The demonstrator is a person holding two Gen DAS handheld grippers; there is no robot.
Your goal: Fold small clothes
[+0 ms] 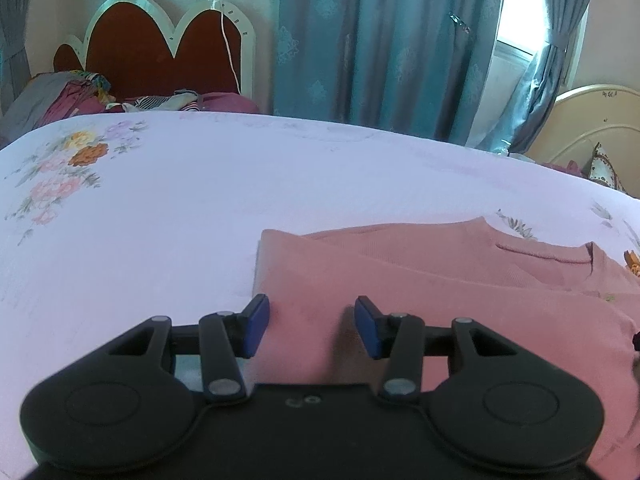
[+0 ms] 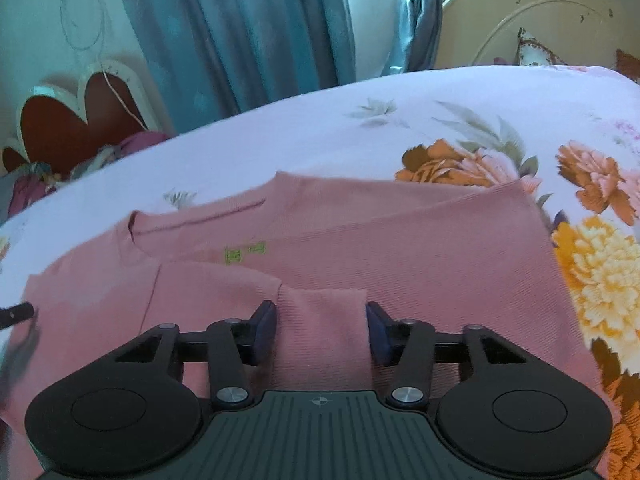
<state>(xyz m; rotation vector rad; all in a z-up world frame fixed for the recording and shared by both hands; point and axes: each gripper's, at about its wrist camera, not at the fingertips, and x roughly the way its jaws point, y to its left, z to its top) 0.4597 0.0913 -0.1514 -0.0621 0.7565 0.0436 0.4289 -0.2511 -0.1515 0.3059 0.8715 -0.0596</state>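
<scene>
While my left hand-held gripper (image 1: 311,326) hovers with jaws spread and empty over the near left part, one pink ribbed knit top (image 2: 400,256) lies partly folded on the bed (image 1: 168,216) with its smooth floral sheet. My right hand-held gripper (image 2: 321,330) stands spread around a folded sleeve (image 2: 322,320), two blue pads flanking it.

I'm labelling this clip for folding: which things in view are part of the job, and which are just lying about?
Part of the job:
pink top
left gripper
right gripper
floral bedsheet it lies on

Just lying about:
clothes pile by the red headboard
blue curtains
patterned cushion
</scene>
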